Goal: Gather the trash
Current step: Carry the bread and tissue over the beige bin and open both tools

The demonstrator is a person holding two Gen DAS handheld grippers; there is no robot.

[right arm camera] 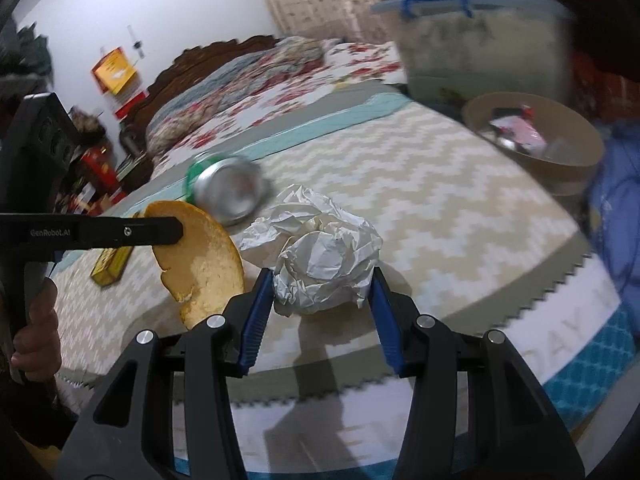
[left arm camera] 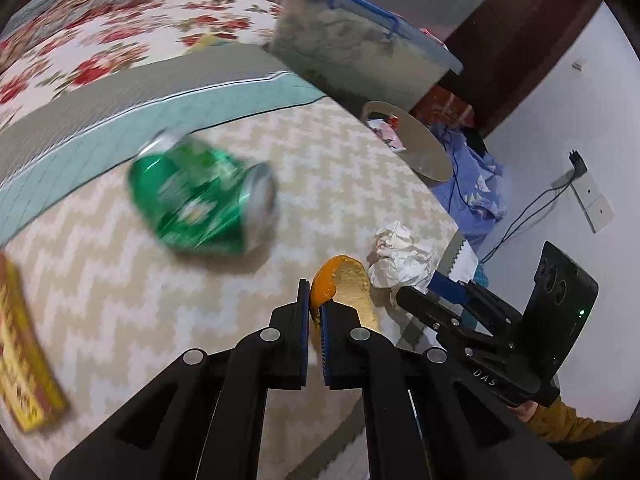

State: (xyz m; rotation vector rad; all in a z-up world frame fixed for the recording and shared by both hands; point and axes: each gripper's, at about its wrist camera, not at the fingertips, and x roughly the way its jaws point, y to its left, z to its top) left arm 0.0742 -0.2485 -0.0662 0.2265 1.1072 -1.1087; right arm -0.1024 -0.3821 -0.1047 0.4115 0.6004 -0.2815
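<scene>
My left gripper [left arm camera: 315, 300] is shut on an orange peel [left arm camera: 348, 284], held above the zigzag mat; the peel also shows in the right wrist view [right arm camera: 200, 264], pinched by the left gripper's fingers [right arm camera: 160, 232]. My right gripper [right arm camera: 324, 284] is open, its blue pads on either side of a crumpled white paper ball [right arm camera: 320, 264], which also shows in the left wrist view [left arm camera: 400, 256]. A green drink can [left arm camera: 200, 200] lies on its side on the mat and shows again in the right wrist view [right arm camera: 228, 192].
A beige trash bin [right arm camera: 536, 140] with wrappers inside stands at the mat's far right; it also appears in the left wrist view [left arm camera: 416, 140]. A yellow box [left arm camera: 24, 360] lies at the left. A lidded plastic tub [left arm camera: 360, 48] and a floral bed [left arm camera: 120, 32] stand behind.
</scene>
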